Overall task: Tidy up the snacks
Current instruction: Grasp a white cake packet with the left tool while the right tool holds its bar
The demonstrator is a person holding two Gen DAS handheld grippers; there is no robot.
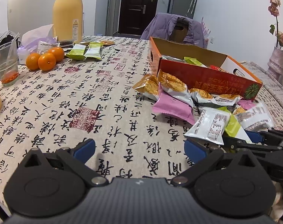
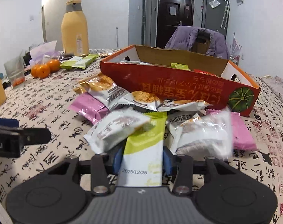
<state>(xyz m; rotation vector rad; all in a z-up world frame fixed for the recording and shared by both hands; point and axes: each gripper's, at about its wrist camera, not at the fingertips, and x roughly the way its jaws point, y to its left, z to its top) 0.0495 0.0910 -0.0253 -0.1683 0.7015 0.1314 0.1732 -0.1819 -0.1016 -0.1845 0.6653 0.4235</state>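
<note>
**Right gripper on green packet, box next**

Currently the right gripper (image 2: pixel 142 158) has the green-and-white packet (image 2: pixel 143 149) between its blue pads; last two readings barely differ, so I read it as clenched on the packet, at the near edge of the snack pile (image 2: pixel 141 112). Left gripper (image 1: pixel 139 149) hangs released over bare tablecloth (image 1: pixel 66 93), holding nothing.

Step, as I judge it: lifting one packet out for the orange box (image 2: pixel 178 80), which sits toward the table's far right edge. Next move needs a clean lift over the box's near wall.

In the way: a white packet (image 2: pixel 119 128) overlaps the green one and may drag. Tangerines (image 1: pixel 45 58), yellow bottle (image 1: pixel 67 13), plastic cup (image 1: pixel 6 63) sit far left, clear of it
</note>
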